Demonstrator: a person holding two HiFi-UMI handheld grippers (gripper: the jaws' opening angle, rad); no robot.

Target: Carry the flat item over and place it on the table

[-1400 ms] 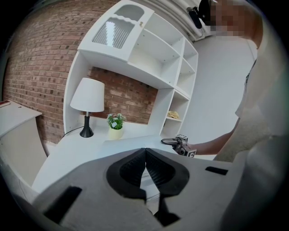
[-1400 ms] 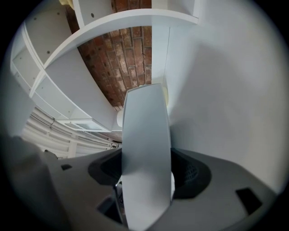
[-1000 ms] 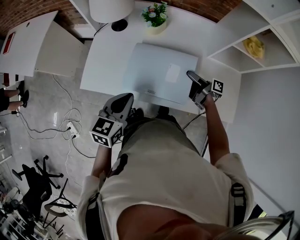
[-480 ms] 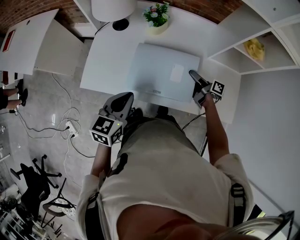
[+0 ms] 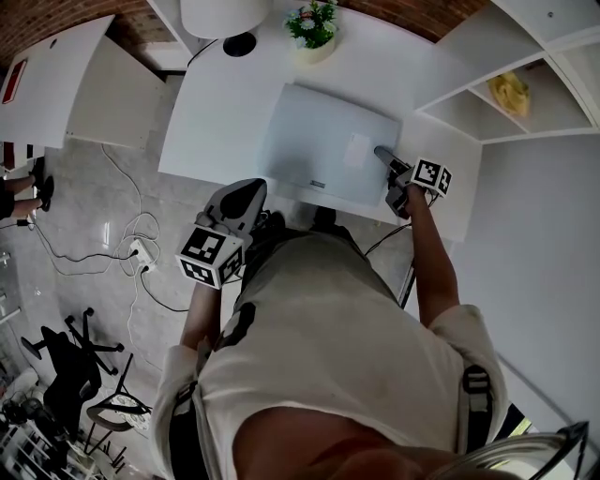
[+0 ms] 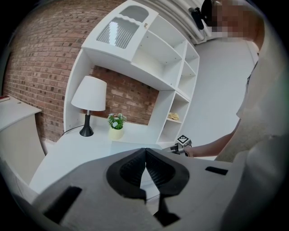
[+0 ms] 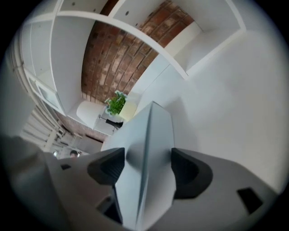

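The flat item is a closed grey laptop (image 5: 328, 141) lying on the white table (image 5: 216, 103); it also shows as a thin slab (image 6: 126, 145) in the left gripper view. My right gripper (image 5: 380, 152) is at its right edge. In the right gripper view the laptop's edge (image 7: 149, 135) runs between the two pads of that gripper (image 7: 146, 164), whose jaws are opening. My left gripper (image 5: 239, 199) hangs off the table's near edge beside my body. Its jaws (image 6: 145, 155) are shut with nothing between them.
A white lamp (image 5: 223, 14) and a potted plant (image 5: 312, 28) stand at the table's far side. White shelves (image 5: 511, 94) with a yellow object rise on the right. Cables and a power strip (image 5: 141, 253) lie on the floor at left, near black chair bases (image 5: 75, 366).
The laptop and my right gripper have shifted slightly further onto the table. My left gripper has risen a little toward the table's edge.
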